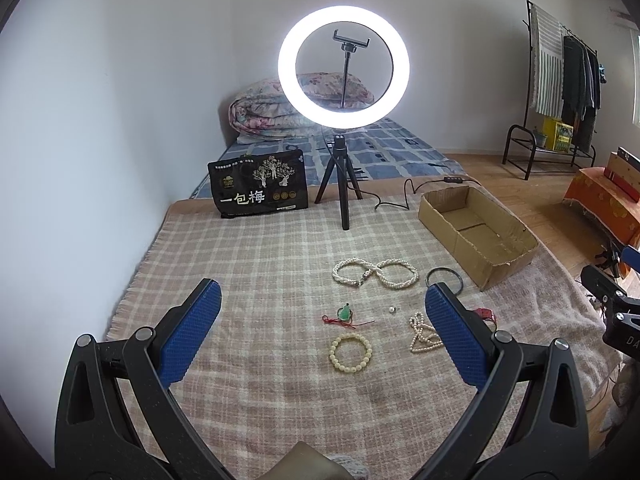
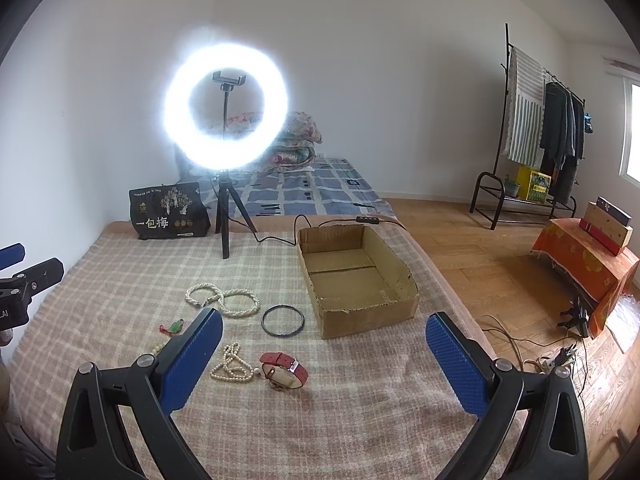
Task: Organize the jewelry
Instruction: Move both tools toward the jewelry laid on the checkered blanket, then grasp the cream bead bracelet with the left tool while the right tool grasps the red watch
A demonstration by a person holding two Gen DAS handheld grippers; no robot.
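Jewelry lies loose on a checked blanket (image 1: 248,272). A twisted pearl necklace (image 1: 376,274) (image 2: 222,298), a dark bangle (image 1: 442,276) (image 2: 283,321), a green pendant on red cord (image 1: 345,314) (image 2: 173,326), a cream bead bracelet (image 1: 351,353), a small pearl strand (image 1: 422,334) (image 2: 232,366) and a red-strap watch (image 2: 285,370) lie near an open cardboard box (image 1: 476,232) (image 2: 356,276). My left gripper (image 1: 322,328) is open above the pendant and bracelet. My right gripper (image 2: 324,354) is open above the watch. Both are empty.
A lit ring light on a tripod (image 1: 344,64) (image 2: 226,116) stands at the blanket's far side, its cable (image 2: 280,236) trailing to the box. A black snack bag (image 1: 260,188) stands left of it. Wooden floor, cables (image 2: 532,356) and a clothes rack (image 2: 536,140) lie right.
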